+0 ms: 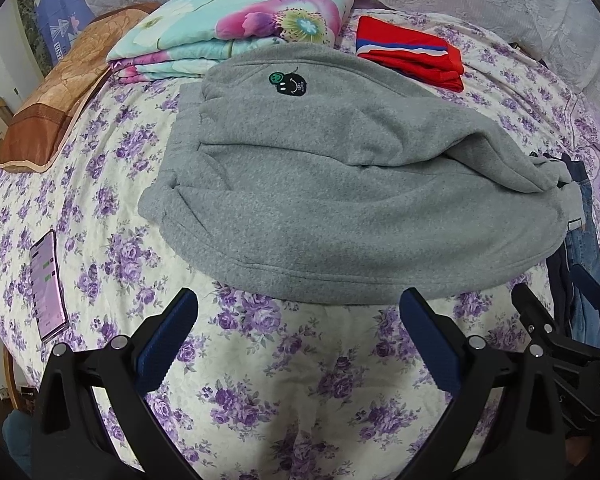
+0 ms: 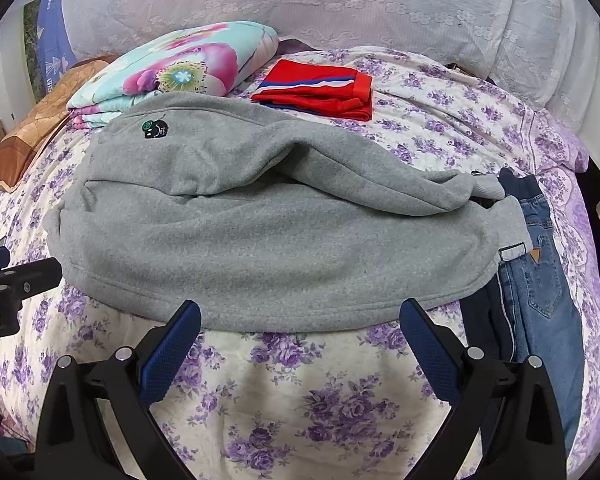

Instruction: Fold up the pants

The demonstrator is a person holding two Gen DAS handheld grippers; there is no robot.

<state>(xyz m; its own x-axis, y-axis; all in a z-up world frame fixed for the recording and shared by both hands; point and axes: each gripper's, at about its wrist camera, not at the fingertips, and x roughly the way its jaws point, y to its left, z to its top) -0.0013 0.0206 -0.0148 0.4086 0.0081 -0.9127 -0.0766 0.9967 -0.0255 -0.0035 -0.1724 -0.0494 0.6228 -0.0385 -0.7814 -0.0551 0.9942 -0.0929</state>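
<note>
Grey fleece pants point(image 1: 332, 192) point(image 2: 260, 224) lie folded lengthwise across the flowered bed, waistband to the left, cuffs to the right, a small green and black patch near the waist. My left gripper point(image 1: 298, 304) hovers open just short of the pants' near edge, nothing between its blue pads. My right gripper point(image 2: 300, 312) is also open and empty at that same near edge, its fingertips point(image 2: 188, 312) reaching the hem. The right gripper point(image 1: 560, 312) shows at the right of the left wrist view; the left gripper point(image 2: 4, 276) shows at the left of the right wrist view.
A folded floral quilt point(image 1: 236, 28) and folded red shorts point(image 1: 412, 52) lie behind the pants. Blue jeans point(image 2: 540, 280) and a dark garment hang over the bed's right side under the cuffs. A phone point(image 1: 48, 284) lies at the left. A brown pillow point(image 1: 56, 92) sits far left.
</note>
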